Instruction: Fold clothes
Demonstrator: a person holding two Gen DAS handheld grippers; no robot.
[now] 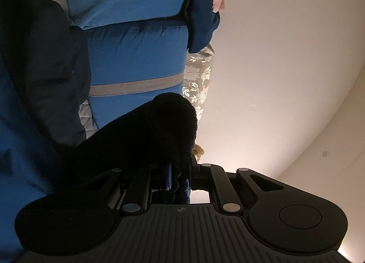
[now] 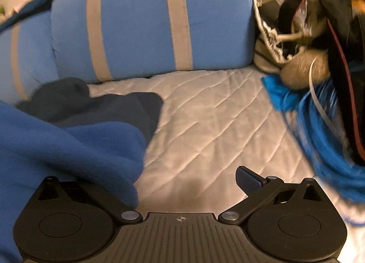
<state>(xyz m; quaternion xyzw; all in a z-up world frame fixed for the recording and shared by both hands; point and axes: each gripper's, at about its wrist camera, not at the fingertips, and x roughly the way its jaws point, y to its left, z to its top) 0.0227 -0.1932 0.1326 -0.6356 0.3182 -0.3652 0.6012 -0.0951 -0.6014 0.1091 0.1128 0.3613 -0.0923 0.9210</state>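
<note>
Closest in the left wrist view, the left gripper (image 1: 180, 176) has its jaws drawn narrow on a bunched fold of dark fleece garment (image 1: 146, 130), which rises in a hump straight ahead of the fingers and trails off to the camera's left into a blue fleece (image 1: 13, 126). This view is rolled sideways, so the striped blue cushion (image 1: 134, 57) runs up the picture and a pale wall (image 1: 285, 57) fills the right.

In the right wrist view, the right gripper (image 2: 182, 185) stands wide and holds nothing; only its right finger shows plainly, the left one lying under the blue fleece (image 2: 68, 149). The garment pile lies to the left of this gripper, its long axis running away toward the cushion (image 2: 148, 23), with the dark fleece garment (image 2: 102, 108) just beyond the blue. Bare quilted cover (image 2: 216, 114) lies ahead. My reading: the right gripper is nearer the free edge and would need to swing left to take it. Farther right sits a blurred clutter of bags and blue cloth (image 2: 308, 57)
</note>
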